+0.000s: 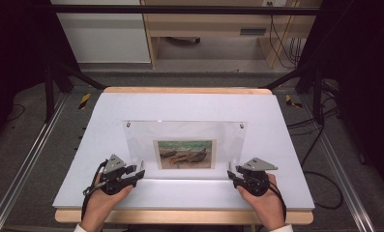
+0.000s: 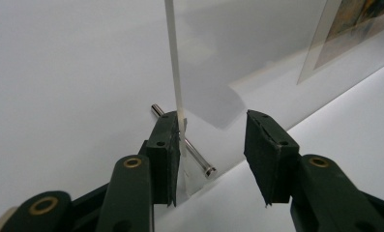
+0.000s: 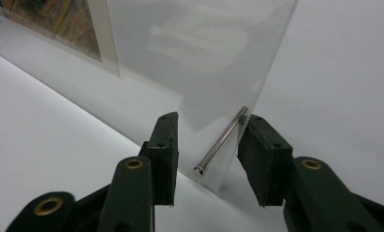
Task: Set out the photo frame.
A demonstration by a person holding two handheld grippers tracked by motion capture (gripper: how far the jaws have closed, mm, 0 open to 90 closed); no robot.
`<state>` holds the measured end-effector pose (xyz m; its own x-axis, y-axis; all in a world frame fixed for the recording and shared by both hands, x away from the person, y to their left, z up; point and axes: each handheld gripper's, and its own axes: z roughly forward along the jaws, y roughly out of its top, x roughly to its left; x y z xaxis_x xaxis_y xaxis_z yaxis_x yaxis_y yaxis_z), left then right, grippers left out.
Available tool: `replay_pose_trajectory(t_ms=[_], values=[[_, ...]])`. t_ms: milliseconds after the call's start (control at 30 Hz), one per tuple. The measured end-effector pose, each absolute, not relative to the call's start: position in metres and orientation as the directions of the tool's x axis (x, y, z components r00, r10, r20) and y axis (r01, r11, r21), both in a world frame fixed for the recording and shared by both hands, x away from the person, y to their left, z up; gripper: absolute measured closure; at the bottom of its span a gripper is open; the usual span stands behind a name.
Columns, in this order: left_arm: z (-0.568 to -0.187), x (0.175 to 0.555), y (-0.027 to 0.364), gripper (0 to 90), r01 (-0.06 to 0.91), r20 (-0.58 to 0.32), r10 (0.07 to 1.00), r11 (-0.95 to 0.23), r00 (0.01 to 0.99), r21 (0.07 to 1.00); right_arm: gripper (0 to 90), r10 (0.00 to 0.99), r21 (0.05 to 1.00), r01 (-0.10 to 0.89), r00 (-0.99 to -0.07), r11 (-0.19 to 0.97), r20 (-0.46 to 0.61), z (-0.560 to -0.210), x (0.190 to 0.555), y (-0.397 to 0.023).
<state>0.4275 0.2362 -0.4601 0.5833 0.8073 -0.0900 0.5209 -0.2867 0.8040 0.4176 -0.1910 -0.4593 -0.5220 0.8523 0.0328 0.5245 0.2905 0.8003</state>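
A clear acrylic picture frame (image 1: 184, 145) holding a small boat painting (image 1: 185, 154) stands upright mid-tabletop (image 1: 286, 159). The left tongs (image 1: 140, 170) and right tongs (image 1: 231, 170) straddle its near bottom corners, released, with a steel standoff pin (image 2: 199, 157) between each pair.

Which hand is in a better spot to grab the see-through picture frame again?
Probably the left. The left gripper has one pad against the clear frame edge, the panel between its open jaws. The right gripper straddles its corner too, but both pads stand off the panel.
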Motion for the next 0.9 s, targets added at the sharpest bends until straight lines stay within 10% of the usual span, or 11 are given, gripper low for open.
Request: replay_pose_trajectory(t_ms=[900], values=[[-0.4566,0.4291,0.2314,15.2,0.463,-0.081,0.801,-0.257,0.593,0.848,10.1,0.87,0.843,0.447,-0.491,0.3,-0.05,-0.4537,0.4201,-0.1833]])
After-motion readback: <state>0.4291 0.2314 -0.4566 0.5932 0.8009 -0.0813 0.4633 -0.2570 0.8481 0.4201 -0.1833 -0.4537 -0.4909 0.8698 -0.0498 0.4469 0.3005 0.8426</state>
